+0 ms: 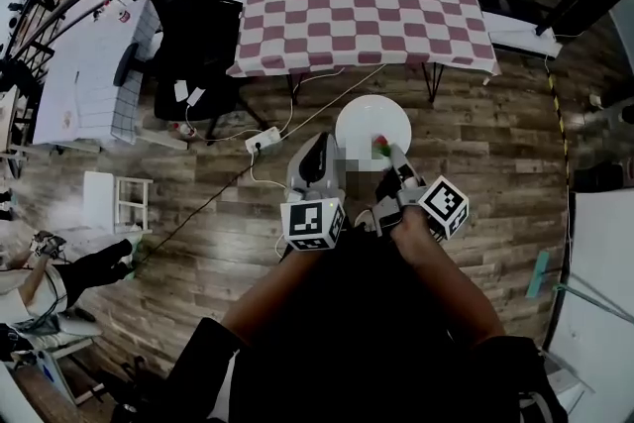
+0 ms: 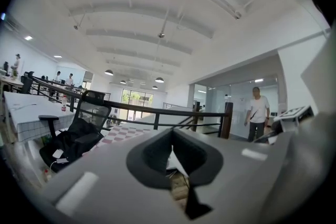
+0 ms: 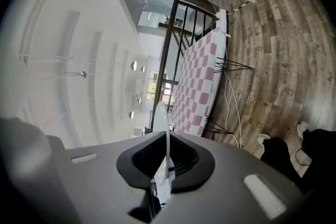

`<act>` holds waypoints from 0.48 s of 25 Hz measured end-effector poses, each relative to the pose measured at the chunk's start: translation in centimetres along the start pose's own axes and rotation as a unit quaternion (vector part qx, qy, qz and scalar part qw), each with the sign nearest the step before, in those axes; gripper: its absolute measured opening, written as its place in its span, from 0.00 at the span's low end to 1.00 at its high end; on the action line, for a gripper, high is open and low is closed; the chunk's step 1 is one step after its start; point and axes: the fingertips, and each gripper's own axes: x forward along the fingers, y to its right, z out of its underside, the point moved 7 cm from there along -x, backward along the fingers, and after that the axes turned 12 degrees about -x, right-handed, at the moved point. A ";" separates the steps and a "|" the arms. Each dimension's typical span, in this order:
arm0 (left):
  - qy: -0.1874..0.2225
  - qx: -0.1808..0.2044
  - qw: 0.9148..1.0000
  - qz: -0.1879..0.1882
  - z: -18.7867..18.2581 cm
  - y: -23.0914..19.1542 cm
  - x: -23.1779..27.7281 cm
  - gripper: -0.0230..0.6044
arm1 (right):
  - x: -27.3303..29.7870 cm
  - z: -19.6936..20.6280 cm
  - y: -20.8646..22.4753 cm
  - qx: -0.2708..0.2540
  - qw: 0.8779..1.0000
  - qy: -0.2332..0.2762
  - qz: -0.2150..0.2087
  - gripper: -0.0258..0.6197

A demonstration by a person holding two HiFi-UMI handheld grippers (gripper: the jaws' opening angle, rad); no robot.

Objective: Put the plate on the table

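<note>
Head view shows the right tool (image 1: 388,154) clamped on the near rim of the white plate (image 1: 369,119), which hangs over the wooden floor (image 1: 495,154), well short of the checked-cloth surface (image 1: 362,5) at the far side. The right gripper view shows that rim pinched edge-on between the jaws. The left tool (image 1: 319,163) is closed and empty, just left of the plate. My judgement: a one-sided rim pinch lets the plate droop, so carry it level and slowly, lower its far edge onto the cloth first, and release only once it lies flat, well in from the edge.
</note>
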 end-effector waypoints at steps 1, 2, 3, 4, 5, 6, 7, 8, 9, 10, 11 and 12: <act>0.000 0.000 1.000 -0.003 0.1 -0.1 0.0 0.05 | -0.1 0.1 0.2 -0.002 1.000 -0.003 0.005 0.06; -0.001 -0.001 1.000 -0.006 0.2 -0.3 0.0 0.05 | -0.1 0.1 0.4 -0.004 1.000 -0.005 0.008 0.06; -0.002 -0.001 1.000 -0.007 0.4 -0.4 0.2 0.05 | -0.1 0.1 0.6 -0.005 1.000 -0.005 0.007 0.06; -0.004 -0.001 1.000 -0.007 0.6 -0.5 0.6 0.05 | 0.2 -0.1 0.7 -0.004 1.000 -0.003 0.003 0.06; -0.006 -0.002 1.000 -0.006 0.7 -0.6 1.1 0.05 | 0.5 -0.4 0.8 -0.003 1.000 -0.001 0.001 0.06; -0.008 -0.002 1.000 -0.003 0.7 -0.7 1.8 0.05 | 0.9 -0.7 0.8 -0.001 1.000 0.002 0.000 0.06; -0.009 -0.003 1.000 0.000 0.7 -0.8 2.4 0.05 | 1.3 -1.0 0.8 0.003 1.000 0.004 0.000 0.06; -0.011 -0.003 1.000 0.005 0.6 -0.8 3.0 0.05 | 1.6 -1.3 0.9 0.006 1.000 0.006 0.003 0.06; -0.013 -0.003 1.000 0.009 0.6 -0.8 3.4 0.05 | 1.9 -1.5 0.9 0.008 1.000 0.006 0.007 0.06; -0.014 -0.003 1.000 0.013 0.7 -0.9 3.9 0.05 | 2.2 -1.7 0.9 0.008 1.000 0.005 0.012 0.06; -0.015 -0.002 1.000 0.017 0.7 -1.0 4.4 0.05 | 2.5 -1.9 0.9 0.006 1.000 0.005 0.017 0.06; -0.017 -0.002 1.000 0.021 0.8 -1.2 5.0 0.05 | 2.9 -2.1 1.0 0.004 1.000 0.005 0.024 0.06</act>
